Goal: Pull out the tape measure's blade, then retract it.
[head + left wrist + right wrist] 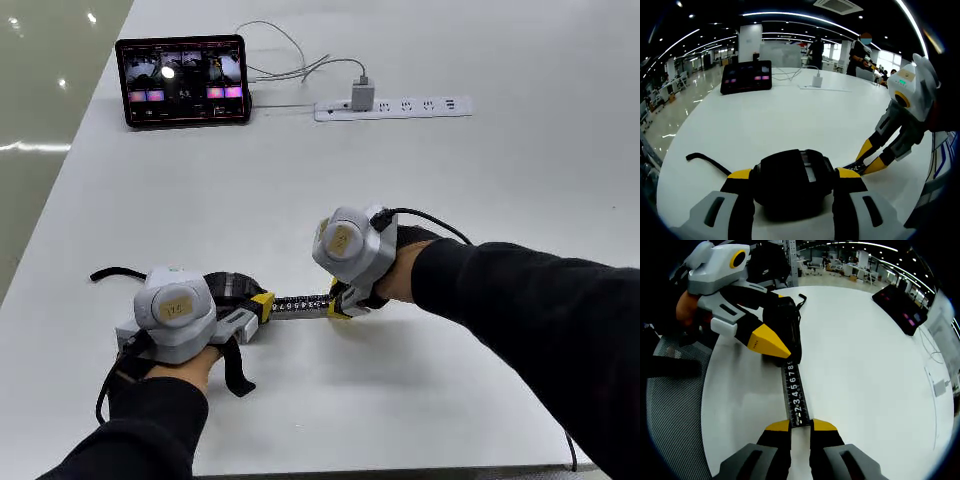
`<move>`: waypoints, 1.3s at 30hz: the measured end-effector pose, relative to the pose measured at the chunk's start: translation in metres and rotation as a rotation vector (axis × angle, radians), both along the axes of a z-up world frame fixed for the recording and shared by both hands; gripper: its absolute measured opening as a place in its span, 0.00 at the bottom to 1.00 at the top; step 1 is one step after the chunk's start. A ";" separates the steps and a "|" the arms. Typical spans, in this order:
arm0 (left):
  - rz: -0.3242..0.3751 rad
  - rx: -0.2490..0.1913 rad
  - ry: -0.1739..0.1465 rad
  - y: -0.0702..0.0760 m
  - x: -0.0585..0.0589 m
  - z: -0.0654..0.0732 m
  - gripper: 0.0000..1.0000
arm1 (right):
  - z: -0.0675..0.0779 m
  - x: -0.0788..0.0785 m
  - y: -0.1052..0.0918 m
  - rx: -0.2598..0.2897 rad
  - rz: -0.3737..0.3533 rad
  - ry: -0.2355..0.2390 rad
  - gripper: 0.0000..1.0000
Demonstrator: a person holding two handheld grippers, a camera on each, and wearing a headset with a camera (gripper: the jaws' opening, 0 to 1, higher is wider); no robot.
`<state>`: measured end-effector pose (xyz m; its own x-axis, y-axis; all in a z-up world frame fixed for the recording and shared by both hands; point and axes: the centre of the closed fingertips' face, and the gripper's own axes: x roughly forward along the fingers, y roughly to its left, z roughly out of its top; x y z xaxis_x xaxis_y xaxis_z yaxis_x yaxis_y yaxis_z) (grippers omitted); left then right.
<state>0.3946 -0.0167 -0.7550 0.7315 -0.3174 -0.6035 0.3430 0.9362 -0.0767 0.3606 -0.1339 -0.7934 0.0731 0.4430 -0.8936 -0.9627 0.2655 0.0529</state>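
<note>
Pins the case (pixel 786 330) to the desk (pixel 400 180), near the front edge, with the left gripper (pixel 795 174) clamped across both its sides. Pinches the free end of the blade (pixel 794 390) in the right gripper (pixel 800 426), jaws closed together on the tip (only the first printed numerals showing between the two grippers, so a short run drawn). Reads, on that evidence, as early in the pull-out step, with retracting not yet begun. Turns, for the coming move, on one line: long axis of the blade straight from the case's mouth to the right gripper, left to right across the desk in the head view and roughly level with the front edge. Puts the case directly to the left of the right gripper, near but not touching it. Calls, most likely, for drawing the right gripper further right along that same axis while bracing the case with the left; risks a kink or a slipped tip if pulled off-line.
</note>
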 end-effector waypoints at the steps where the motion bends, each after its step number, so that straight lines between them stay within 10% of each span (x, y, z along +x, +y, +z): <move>1: -0.001 -0.001 0.000 0.000 0.000 0.000 0.58 | 0.000 0.000 0.001 0.002 0.001 0.000 0.09; 39: -0.018 -0.032 0.008 0.002 0.001 0.000 0.57 | 0.000 0.000 0.032 0.108 0.004 -0.009 0.09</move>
<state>0.3953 -0.0147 -0.7548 0.7209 -0.3492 -0.5986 0.3586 0.9271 -0.1090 0.3601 -0.1018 -0.7938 0.0791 0.5369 -0.8399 -0.9643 0.2549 0.0721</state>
